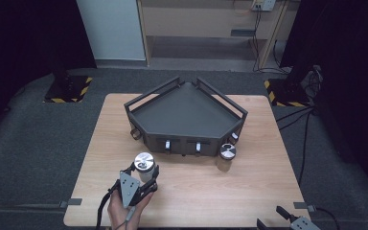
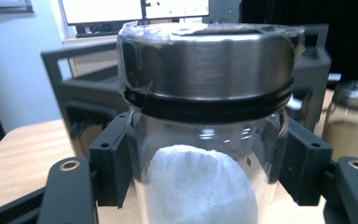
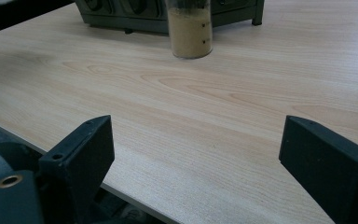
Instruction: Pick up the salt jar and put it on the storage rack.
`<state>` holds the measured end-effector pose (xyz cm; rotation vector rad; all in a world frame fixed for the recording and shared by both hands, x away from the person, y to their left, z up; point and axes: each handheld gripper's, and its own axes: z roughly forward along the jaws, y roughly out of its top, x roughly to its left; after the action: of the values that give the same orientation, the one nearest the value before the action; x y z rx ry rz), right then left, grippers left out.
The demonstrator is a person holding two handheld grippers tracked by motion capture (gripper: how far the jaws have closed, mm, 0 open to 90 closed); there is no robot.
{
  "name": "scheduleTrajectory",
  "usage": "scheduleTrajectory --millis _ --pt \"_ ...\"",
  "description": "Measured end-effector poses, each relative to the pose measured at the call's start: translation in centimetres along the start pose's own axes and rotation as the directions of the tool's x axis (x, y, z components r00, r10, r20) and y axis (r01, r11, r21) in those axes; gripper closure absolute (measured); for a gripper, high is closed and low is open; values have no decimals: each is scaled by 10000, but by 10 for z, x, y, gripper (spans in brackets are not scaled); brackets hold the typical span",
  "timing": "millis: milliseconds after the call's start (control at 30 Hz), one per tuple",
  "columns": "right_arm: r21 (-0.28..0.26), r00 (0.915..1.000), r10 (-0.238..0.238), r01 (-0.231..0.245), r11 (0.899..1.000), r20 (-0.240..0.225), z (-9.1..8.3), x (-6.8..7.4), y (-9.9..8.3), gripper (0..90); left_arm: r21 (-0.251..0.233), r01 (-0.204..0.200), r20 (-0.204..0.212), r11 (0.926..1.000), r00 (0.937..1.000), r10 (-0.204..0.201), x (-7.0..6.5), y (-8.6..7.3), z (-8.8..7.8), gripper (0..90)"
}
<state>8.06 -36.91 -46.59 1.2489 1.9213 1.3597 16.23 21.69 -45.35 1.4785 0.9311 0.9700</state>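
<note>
At the near edge of the wooden surface [image 1: 187, 201], a person's left hand [image 1: 124, 208] holds the left gripper [image 1: 143, 176], its pads pinching a glass jar [image 1: 143, 165] with a metal lid. In the left gripper view the jar [image 2: 205, 140] sits squarely between the black pads just below the lid's dark seal, and white powder [image 2: 196, 186] fills its lower part; clear film wraps the lid. At 5 o'clock on the surface's near corner, the right gripper [image 1: 279, 218] rests low, its jaws spread wide with nothing between them, as the right gripper view confirms [image 3: 196, 154].

Farther in, toward 1 o'clock from the held jar, a second jar [image 1: 226, 155] of tan powder stands on the surface just in front of the rack. In the right gripper view it [image 3: 189, 32] stands upright at 12 o'clock.

Beyond both jars, a dark three-cornered corner rack [image 1: 187, 117] with raised rails occupies the middle of the surface, its point aimed at 12 o'clock.
</note>
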Motion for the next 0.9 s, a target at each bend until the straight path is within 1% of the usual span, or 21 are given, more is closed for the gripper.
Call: scheduleTrajectory --millis 33,67,100,167,200,400,433,467,600,633,700,900 --pt "-1 10000 7 -7 10000 -5 0 0 0 106 -24 -19 17 10000 10000 19 0 3 2 300" --pt "-10 10000 -13 13 10000 1 -1 0 0 106 -80 -56 95 10000 9999 57 1 10 7 300" --pt "-10 10000 -13 13 10000 1 -1 0 0 106 -80 -56 95 10000 9999 57 1 10 7 300" --pt "-24 10000 -14 14 10000 21 -1 -1 0 106 -112 -67 141 9999 9999 69 0 18 13 300" --pt "-24 10000 -14 14 10000 21 -1 -1 0 106 -112 -67 141 9999 9999 69 0 18 13 300" --pt "-1 10000 20 -20 10000 24 0 -3 0 106 76 -112 245 9999 9996 110 1 31 21 300" --pt "0 10000 10 -10 10000 27 0 -3 -1 106 126 -191 263 9997 9995 188 1 36 25 300" --pt "0 10000 10 -10 10000 27 0 -3 -1 106 126 -191 263 9997 9995 188 1 36 25 300" --pt "37 10000 25 -25 10000 27 1 -3 -1 106 72 -319 241 9995 9992 317 2 45 32 300" --pt "35 10000 36 -36 10000 27 1 -4 -1 106 44 -291 179 9996 9994 290 1 46 34 300" --pt "35 10000 38 -38 10000 30 1 -4 -1 106 31 -215 207 9998 9996 214 1 50 38 300" --pt "-17 9999 103 -103 9999 51 1 -4 -1 106 -34 -267 251 9996 9993 268 3 58 51 300"
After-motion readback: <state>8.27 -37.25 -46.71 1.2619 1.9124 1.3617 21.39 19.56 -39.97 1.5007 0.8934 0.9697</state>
